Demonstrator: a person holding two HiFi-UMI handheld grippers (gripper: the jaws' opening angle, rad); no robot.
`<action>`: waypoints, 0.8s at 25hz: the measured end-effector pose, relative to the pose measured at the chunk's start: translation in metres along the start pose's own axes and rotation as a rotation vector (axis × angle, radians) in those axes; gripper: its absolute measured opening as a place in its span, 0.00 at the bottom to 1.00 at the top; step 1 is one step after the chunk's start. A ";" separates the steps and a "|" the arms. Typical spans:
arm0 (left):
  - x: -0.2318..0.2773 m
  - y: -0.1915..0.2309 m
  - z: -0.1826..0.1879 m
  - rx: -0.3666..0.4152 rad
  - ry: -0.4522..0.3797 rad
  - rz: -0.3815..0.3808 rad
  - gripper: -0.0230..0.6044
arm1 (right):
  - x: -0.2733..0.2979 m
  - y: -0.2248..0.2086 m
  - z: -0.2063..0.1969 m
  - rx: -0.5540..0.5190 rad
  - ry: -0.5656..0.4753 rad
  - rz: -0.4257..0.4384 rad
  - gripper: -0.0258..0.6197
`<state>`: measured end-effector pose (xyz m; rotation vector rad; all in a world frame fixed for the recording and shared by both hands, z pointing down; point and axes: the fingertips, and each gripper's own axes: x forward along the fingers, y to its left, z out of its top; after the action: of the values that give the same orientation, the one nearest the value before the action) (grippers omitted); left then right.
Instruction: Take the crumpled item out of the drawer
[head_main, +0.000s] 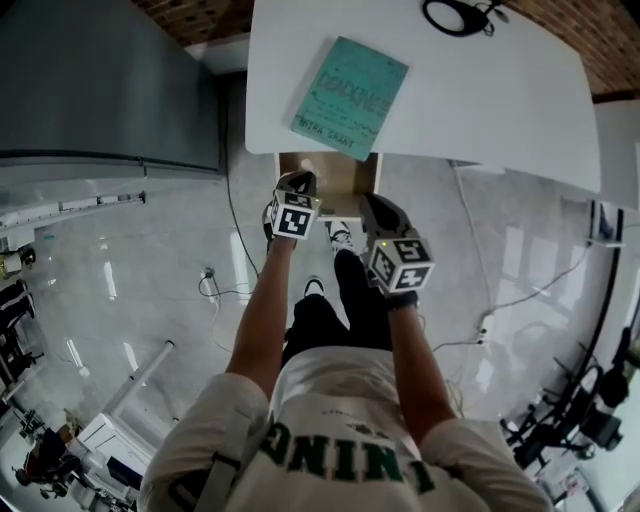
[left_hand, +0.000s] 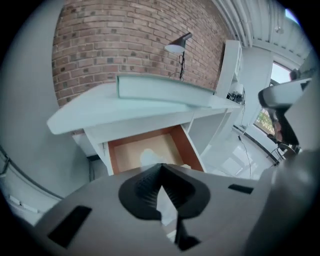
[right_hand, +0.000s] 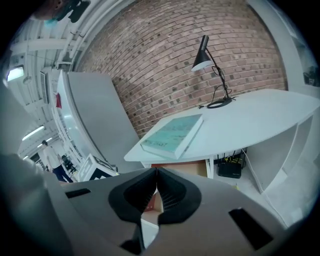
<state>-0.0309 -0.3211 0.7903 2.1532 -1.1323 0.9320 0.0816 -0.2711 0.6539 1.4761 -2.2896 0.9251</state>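
L gripper (left_hand: 161, 166) pinching crumpled item (left_hand: 150, 157) over open drawer (left_hand: 193, 148)

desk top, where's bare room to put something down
The desk is bare right of the teal book, past the lamp base to its right edge. Left of the book is a narrower strip. The open drawer is crowded by the left gripper and right gripper.

book (head_main: 350, 97) 1 | lamp (right_hand: 201, 59) 1 | drawer (left_hand: 191, 148) 1 | table (head_main: 500, 90) 1
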 end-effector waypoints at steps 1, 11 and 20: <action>-0.013 -0.001 0.007 -0.010 -0.018 0.009 0.03 | -0.001 0.003 0.008 -0.006 -0.006 0.006 0.05; -0.152 -0.004 0.079 -0.072 -0.242 0.080 0.03 | -0.015 0.046 0.072 -0.025 -0.096 0.059 0.05; -0.255 -0.004 0.128 -0.115 -0.479 0.177 0.03 | -0.036 0.075 0.121 -0.180 -0.176 0.072 0.05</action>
<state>-0.0898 -0.2863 0.5137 2.2699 -1.5803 0.4081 0.0452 -0.3015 0.5148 1.4575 -2.4911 0.6087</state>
